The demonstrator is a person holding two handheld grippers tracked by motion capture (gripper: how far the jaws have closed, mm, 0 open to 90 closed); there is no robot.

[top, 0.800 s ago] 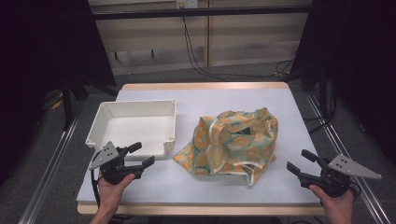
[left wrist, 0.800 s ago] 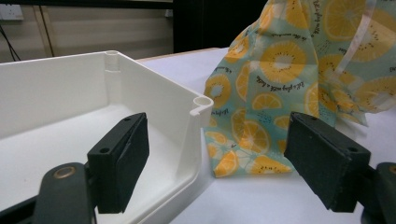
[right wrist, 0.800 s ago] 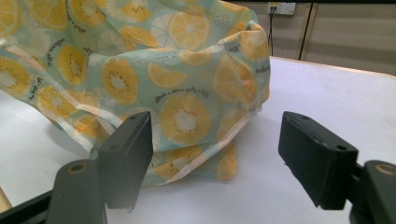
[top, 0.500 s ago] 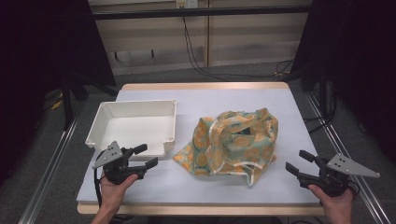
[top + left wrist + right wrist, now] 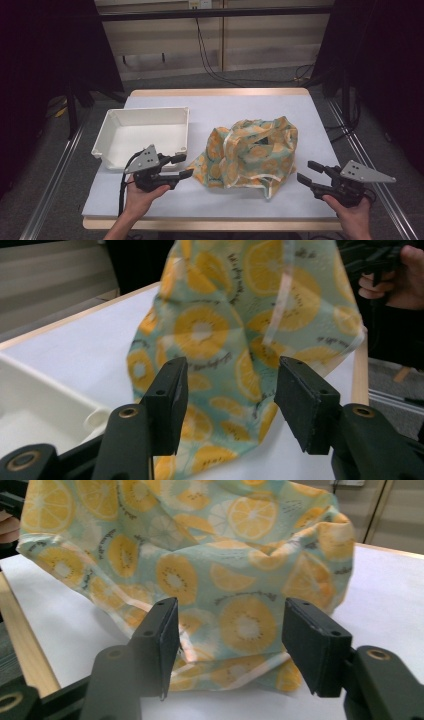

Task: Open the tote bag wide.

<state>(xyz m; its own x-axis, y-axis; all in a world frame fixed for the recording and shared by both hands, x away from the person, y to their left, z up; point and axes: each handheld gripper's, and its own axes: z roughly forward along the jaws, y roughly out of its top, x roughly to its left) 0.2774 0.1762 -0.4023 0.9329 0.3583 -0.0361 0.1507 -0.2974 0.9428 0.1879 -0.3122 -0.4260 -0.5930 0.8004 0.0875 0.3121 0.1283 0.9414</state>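
**op_near:** Closest to me first: my left gripper (image 5: pixel 182 167) has crept in since the shot a moment back. Its tips now sit right at the near-left edge of the citrus-print cloth bag (image 5: pixel 252 152), where before there was bare table between them. Jaws are spread with nothing between the pads; in the left gripper view the bag (image 5: pixel 235 340) is just past them.

**op_far:** And your right?

**op_near:** The right gripper (image 5: pixel 311 179) hardly moved. It's spread too, empty, a bit short of the bag's near-right corner; in the right gripper view the fabric (image 5: pixel 200 565) lies just ahead of the jaws.

**op_far:** So the bag's untouched?

**op_near:** Yep, crumpled mid-table, right of the white tray (image 5: pixel 112 145). I'd guess the grab from both sides is next, left side first. The slack fabric might bunch up.
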